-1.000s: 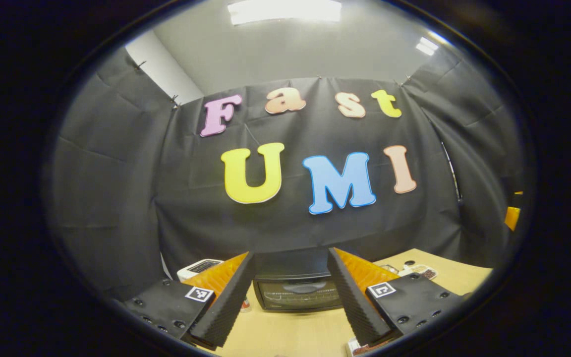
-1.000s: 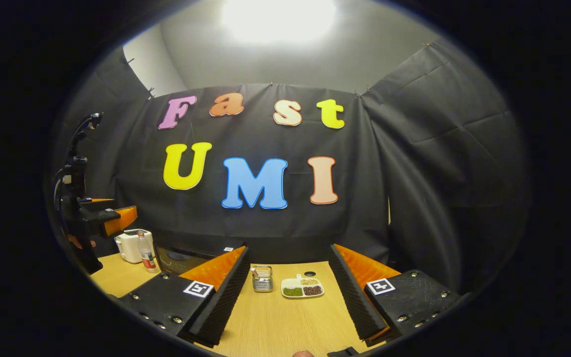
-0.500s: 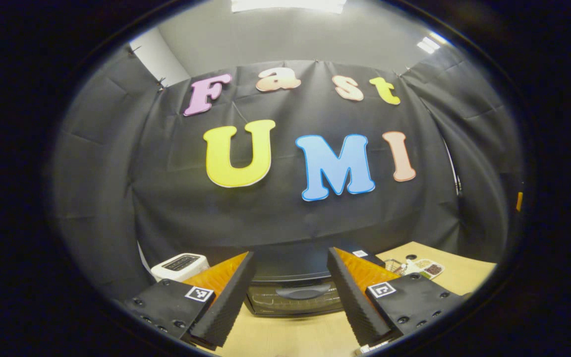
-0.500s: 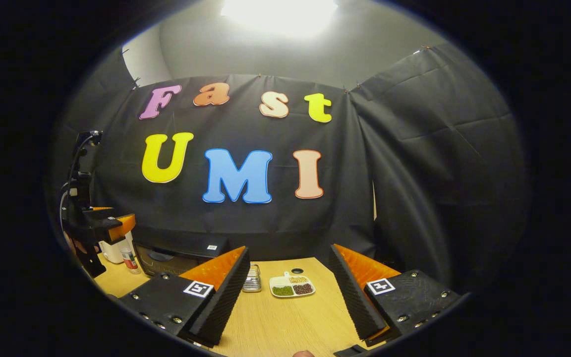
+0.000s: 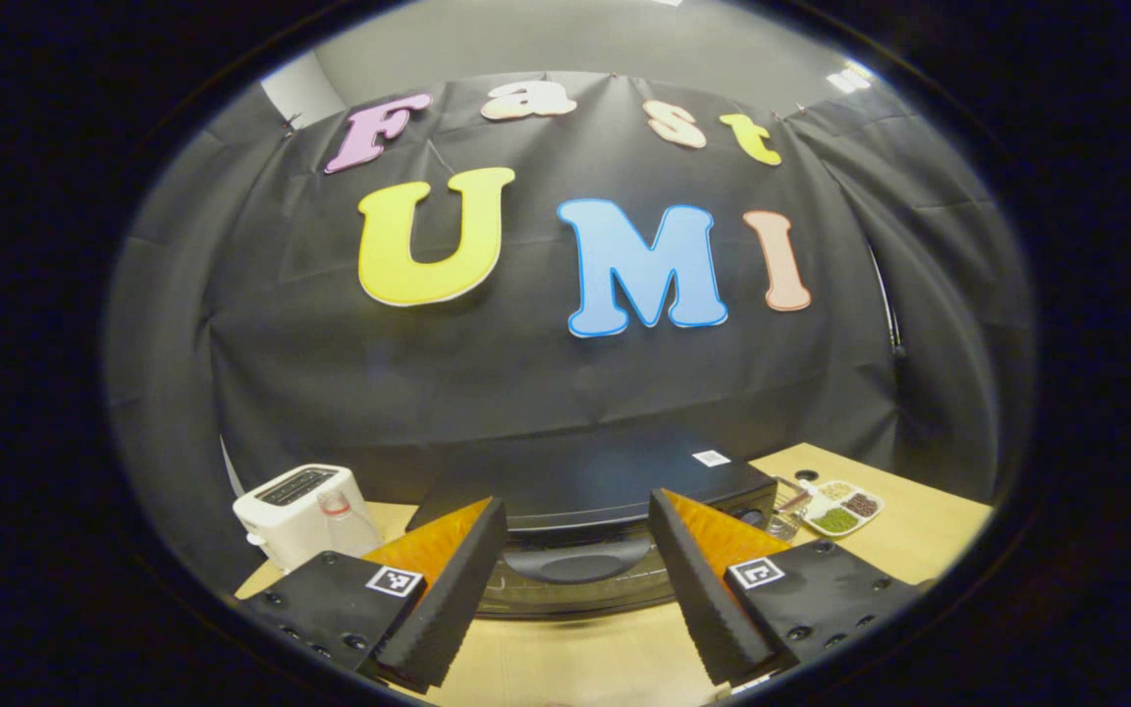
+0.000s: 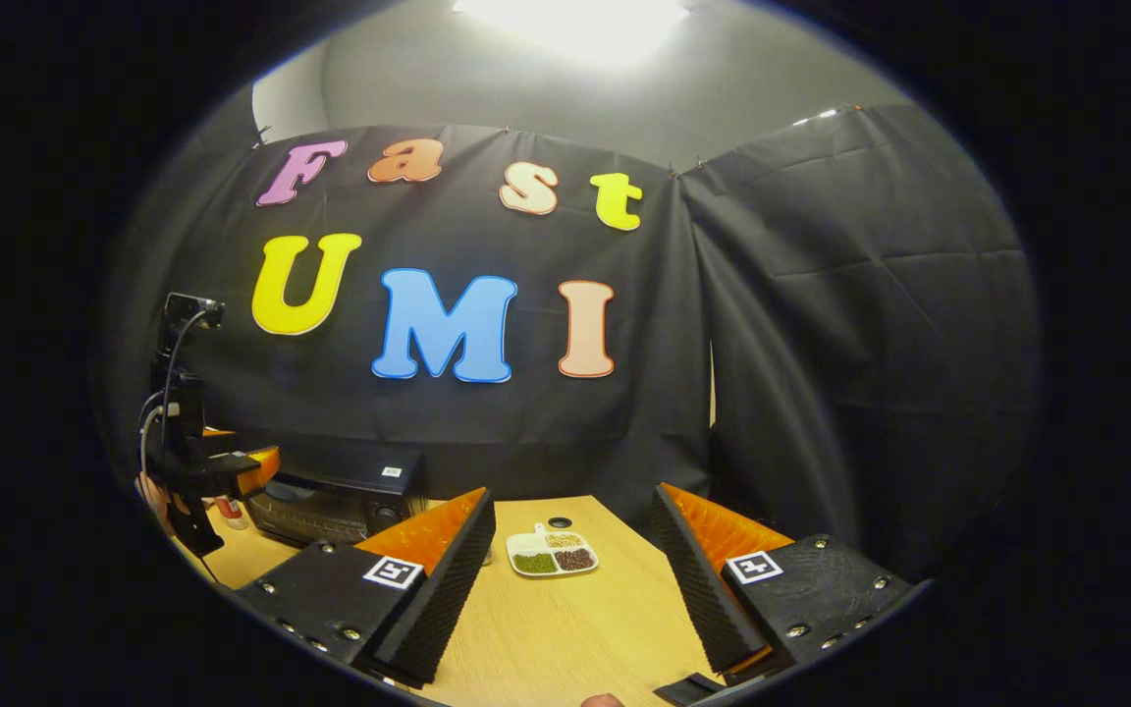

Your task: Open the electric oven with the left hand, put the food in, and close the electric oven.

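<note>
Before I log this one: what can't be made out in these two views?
- Oven door's lower edge, left gripper view: hidden behind the left gripper fingers.
- Oven controls, right gripper view: too small.
- Divided dish contents: too small to identify.
- Item beside the toaster: blurred.

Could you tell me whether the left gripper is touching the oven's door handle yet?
Apart. In the left gripper view, the left gripper is open, and the oven handle lies beyond its fingertips, with bare table between.

In the left gripper view the left tool's fingers (image 5: 448, 589) hide both ends of the oven (image 5: 580, 511) door, and the divided tray's (image 5: 840, 511) contents are too small to tell.
</note>
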`<state>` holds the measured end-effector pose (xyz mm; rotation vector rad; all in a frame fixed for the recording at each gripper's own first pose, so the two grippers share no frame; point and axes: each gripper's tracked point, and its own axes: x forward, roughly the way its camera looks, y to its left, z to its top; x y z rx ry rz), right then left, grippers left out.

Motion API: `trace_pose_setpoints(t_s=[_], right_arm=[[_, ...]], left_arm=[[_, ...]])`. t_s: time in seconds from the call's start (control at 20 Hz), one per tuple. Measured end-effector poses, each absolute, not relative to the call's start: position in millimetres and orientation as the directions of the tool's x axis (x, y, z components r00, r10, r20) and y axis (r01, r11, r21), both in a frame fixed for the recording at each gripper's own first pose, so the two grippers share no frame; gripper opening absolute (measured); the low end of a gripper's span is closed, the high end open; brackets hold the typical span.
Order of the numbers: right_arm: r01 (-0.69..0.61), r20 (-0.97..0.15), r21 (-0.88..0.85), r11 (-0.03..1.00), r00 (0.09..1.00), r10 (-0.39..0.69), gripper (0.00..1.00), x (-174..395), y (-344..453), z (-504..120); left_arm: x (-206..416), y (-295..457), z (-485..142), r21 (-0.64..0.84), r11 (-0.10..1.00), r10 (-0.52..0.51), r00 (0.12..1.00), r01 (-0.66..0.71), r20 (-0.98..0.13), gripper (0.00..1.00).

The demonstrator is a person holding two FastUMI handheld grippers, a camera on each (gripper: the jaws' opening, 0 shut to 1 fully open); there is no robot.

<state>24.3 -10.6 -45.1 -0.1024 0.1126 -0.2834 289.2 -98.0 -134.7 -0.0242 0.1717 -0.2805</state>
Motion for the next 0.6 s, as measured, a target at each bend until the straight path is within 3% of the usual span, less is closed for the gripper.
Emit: trace_pose_setpoints(t_s=[0.15, 0.25, 0.5, 0.55, 0.6], right_arm=[[0.286, -0.119, -0.137, 0.948, 0.946, -0.303, 0.96, 22.3, -8.6, -50.9], [0.296, -0.123, -0.142, 0.945, 0.942, -0.313, 0.96, 19.7, -6.7, -51.2], [0.31, -0.13, -0.168, 0.936, 0.934, -0.333, 0.96, 18.5, -6.1, -53.7], [0.312, -0.13, -0.17, 0.935, 0.933, -0.335, 0.96, 18.8, -6.3, -53.2], [0.314, -0.131, -0.171, 0.934, 0.932, -0.337, 0.96, 18.0, -6.2, -53.1]], left_arm=[[305.0, -102.0, -154.4, -0.05, 0.96, -0.278, 0.941, 0.274, -0.193, 0.91], [313.6, -104.9, -162.5, -0.053, 0.96, -0.28, 0.939, 0.275, -0.203, 1.0], [330.6, -111.9, -184.8, -0.055, 0.959, -0.282, 0.931, 0.277, -0.23, 1.0], [331.6, -112.3, -190.4, -0.058, 0.96, -0.281, 0.93, 0.275, -0.238, 0.9], [333.2, -112.8, -193.9, -0.062, 0.96, -0.28, 0.928, 0.274, -0.247, 1.0]])
